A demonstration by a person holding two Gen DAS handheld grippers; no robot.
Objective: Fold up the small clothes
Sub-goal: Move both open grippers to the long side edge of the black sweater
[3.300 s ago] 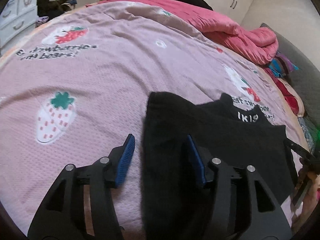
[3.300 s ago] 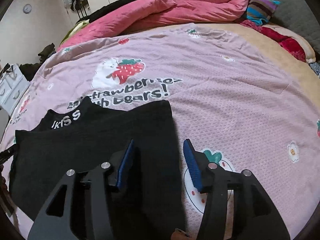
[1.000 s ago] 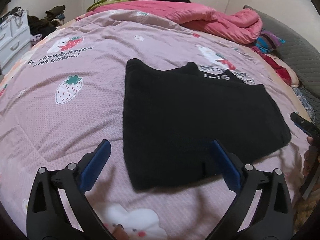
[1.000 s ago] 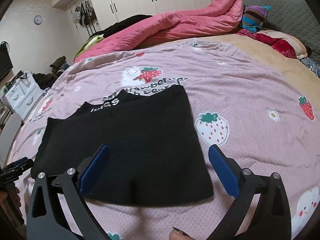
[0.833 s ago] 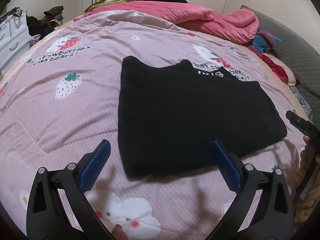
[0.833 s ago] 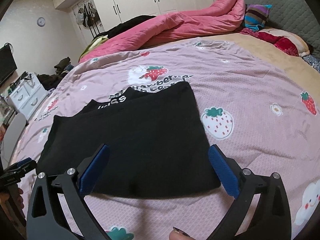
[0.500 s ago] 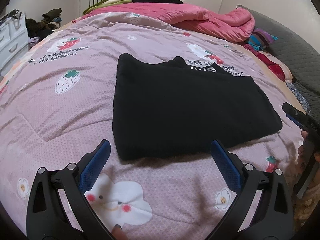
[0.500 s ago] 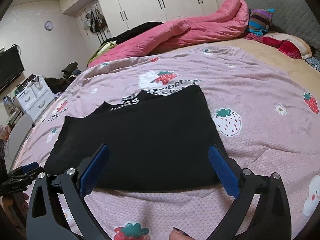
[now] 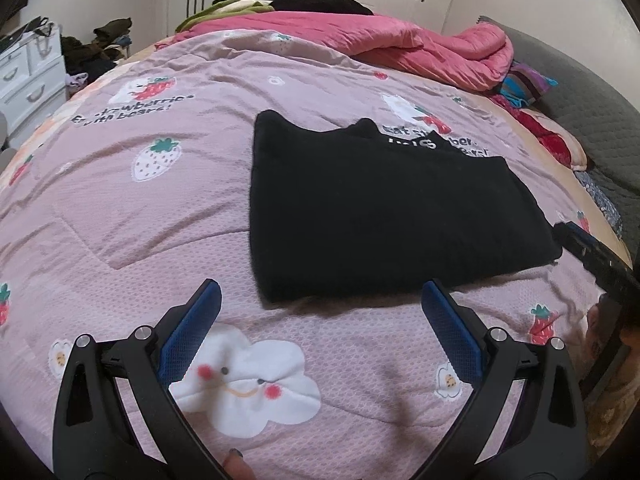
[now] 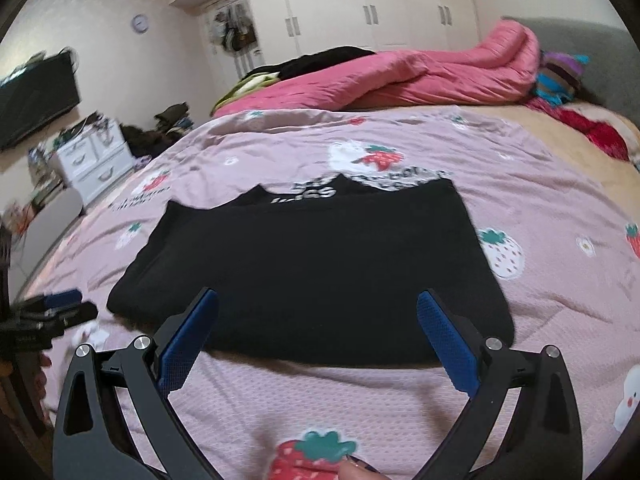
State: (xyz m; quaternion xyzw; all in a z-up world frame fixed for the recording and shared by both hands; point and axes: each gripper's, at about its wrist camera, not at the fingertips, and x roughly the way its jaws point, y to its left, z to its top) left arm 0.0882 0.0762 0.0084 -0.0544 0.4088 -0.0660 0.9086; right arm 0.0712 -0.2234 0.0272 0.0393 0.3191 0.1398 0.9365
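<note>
The folded black garment [image 9: 384,208] is laid flat on the pink strawberry bedspread [image 9: 132,216], with bare quilt bordering every edge. White lettering at its 12 o'clock edge is blurred beyond reading. Both the left gripper [image 9: 322,322] and right gripper [image 10: 318,326] are spread wide, holding nothing, and have been drawn further back than a second ago.

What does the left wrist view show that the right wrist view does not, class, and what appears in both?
Only the left wrist view shows the white cloud face print on the bedspread, between its open jaws. Only the right wrist view shows the wall clock and the dark television. Both show the folded black garment lying flat on the pink strawberry bedspread, the rumpled pink duvet, the white drawer unit and the white wardrobe doors.
</note>
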